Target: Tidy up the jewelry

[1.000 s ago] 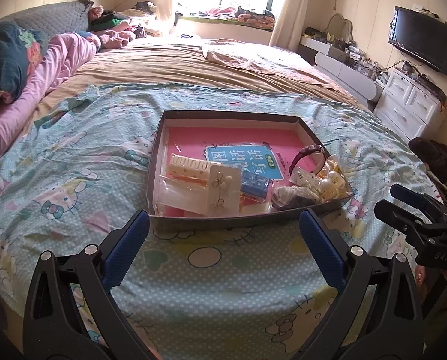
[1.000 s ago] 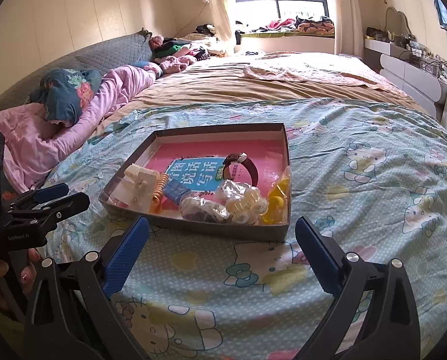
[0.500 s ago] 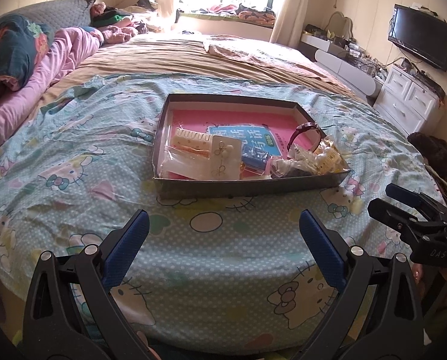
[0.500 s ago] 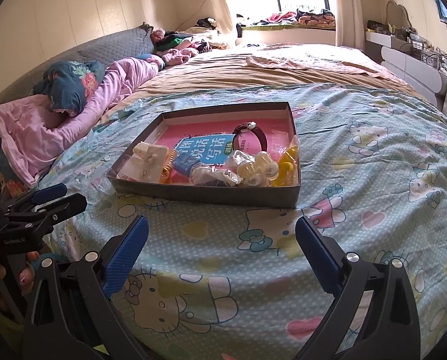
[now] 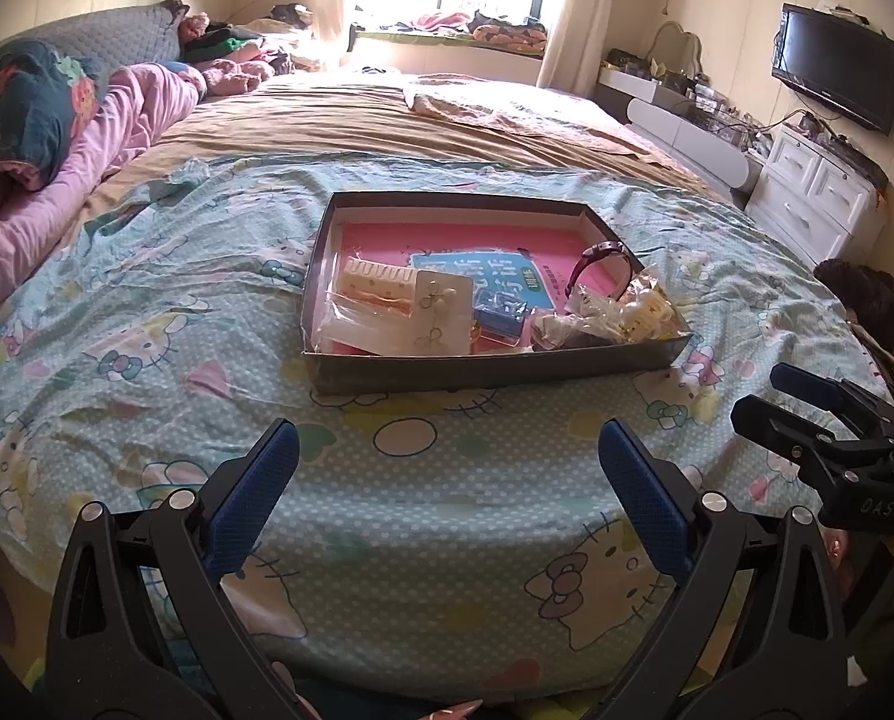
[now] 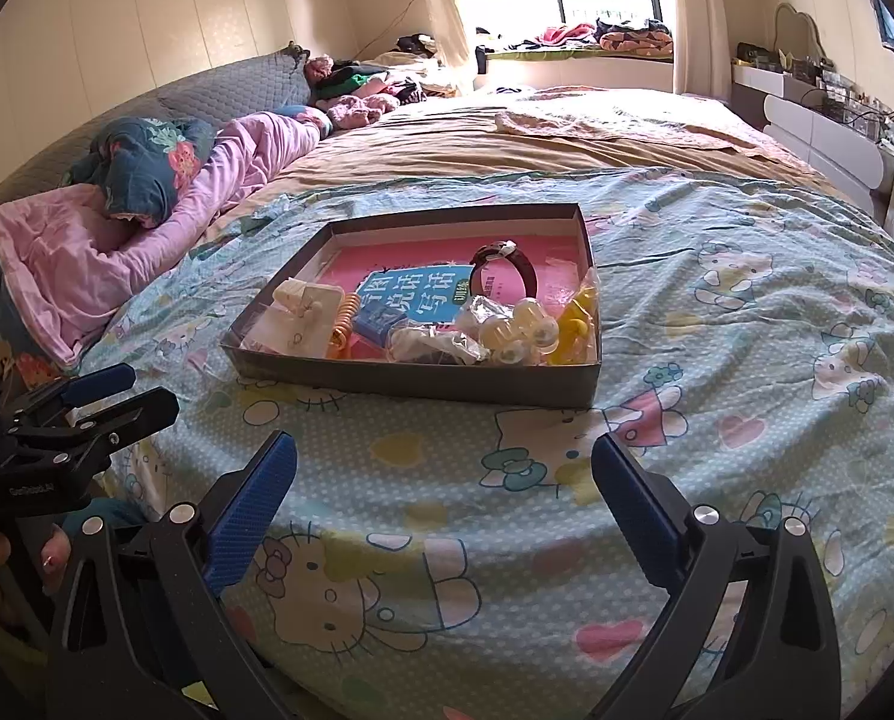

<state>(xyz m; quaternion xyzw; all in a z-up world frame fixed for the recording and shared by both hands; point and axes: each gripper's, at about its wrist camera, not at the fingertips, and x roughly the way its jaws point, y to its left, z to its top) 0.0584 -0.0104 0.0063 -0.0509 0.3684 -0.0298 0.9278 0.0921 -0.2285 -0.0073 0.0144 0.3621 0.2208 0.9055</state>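
Observation:
A shallow grey box [image 5: 495, 369] [image 6: 411, 381] lies on the bed and holds jewelry: an earring card [image 5: 444, 312] [image 6: 309, 324], a dark purple bracelet [image 5: 603, 258] [image 6: 504, 267], bagged pale beads [image 6: 522, 330] [image 5: 639, 312] and a blue packet [image 5: 498, 312], over a pink and blue book [image 6: 414, 294]. My left gripper [image 5: 447, 462] is open and empty, well short of the box. My right gripper [image 6: 444, 471] is open and empty, also short of the box. Each gripper shows at the edge of the other's view, the right one [image 5: 819, 414] and the left one [image 6: 87, 402].
The box rests on a blue cartoon-print sheet [image 5: 147, 312] near the bed's foot edge. Pink bedding [image 6: 147, 240] and pillows lie at the left. A white dresser [image 5: 819, 192] and a wall TV [image 5: 837, 66] stand at the right.
Both grippers have pulled back from the box, which now looks smaller and farther off. More of the bed's front edge shows. Both stay open.

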